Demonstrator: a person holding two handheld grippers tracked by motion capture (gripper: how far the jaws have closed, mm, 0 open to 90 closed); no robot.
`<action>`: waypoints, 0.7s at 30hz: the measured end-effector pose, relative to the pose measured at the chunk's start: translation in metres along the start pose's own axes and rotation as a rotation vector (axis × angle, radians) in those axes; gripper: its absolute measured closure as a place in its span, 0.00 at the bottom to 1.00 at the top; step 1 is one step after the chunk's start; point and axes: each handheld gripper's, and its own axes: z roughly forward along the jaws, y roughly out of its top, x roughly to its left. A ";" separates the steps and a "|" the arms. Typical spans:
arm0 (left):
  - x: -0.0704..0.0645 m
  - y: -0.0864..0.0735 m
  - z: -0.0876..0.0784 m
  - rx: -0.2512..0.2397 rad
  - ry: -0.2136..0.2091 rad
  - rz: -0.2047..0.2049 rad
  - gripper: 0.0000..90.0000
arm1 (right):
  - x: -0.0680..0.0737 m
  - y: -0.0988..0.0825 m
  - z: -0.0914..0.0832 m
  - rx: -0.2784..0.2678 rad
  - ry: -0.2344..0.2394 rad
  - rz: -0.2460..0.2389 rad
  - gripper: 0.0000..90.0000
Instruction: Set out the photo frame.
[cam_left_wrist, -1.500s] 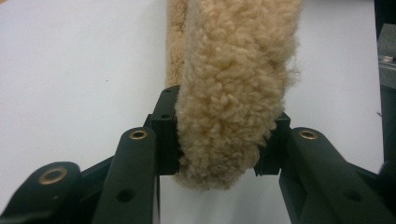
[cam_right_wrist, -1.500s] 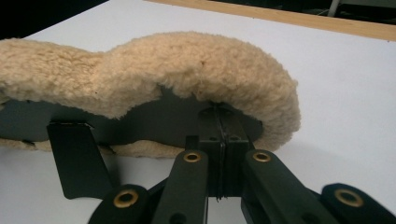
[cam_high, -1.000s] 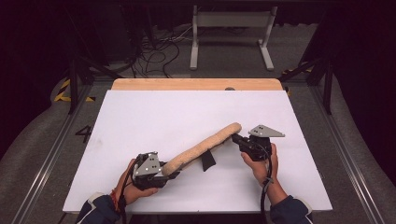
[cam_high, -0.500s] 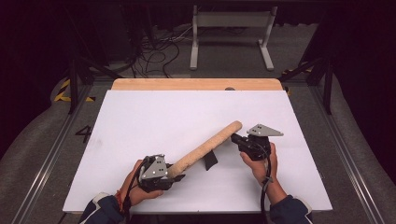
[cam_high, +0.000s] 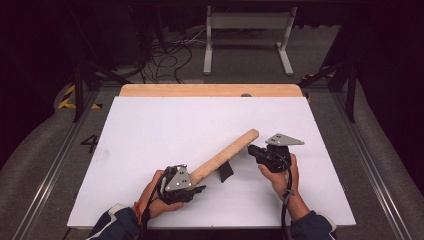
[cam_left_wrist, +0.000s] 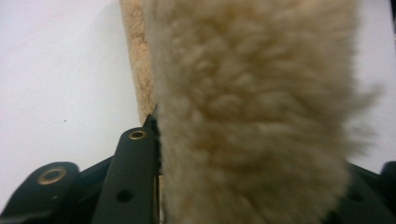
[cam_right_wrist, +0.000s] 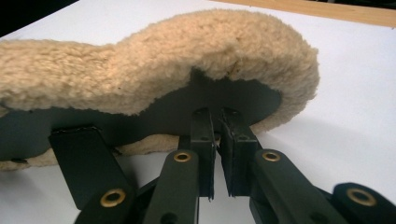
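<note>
The long fluffy tan pad (cam_high: 225, 154) is laid slanted on the white table (cam_high: 150, 130), near the front. Its near left end is gripped by the left gripper (cam_high: 192, 188), whose jaws have just been opening. Its far right end is met by the right gripper (cam_high: 252, 151), whose jaws have just been opening a crack with nothing clamped.

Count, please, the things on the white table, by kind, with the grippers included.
Fleece pad: 1
Black strap: 1
Grippers: 2, left gripper and right gripper
Total: 4
</note>
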 end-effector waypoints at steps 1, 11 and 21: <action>-0.001 -0.001 -0.006 -0.008 0.004 0.002 0.61 | 0.002 0.001 -0.002 -0.005 0.003 -0.003 0.94; -0.007 -0.003 -0.034 -0.103 0.020 -0.009 0.66 | 0.003 0.002 0.004 -0.004 -0.008 -0.014 0.98; -0.016 0.005 -0.024 -0.100 -0.044 0.010 0.70 | -0.001 0.009 0.019 0.014 0.005 -0.008 0.98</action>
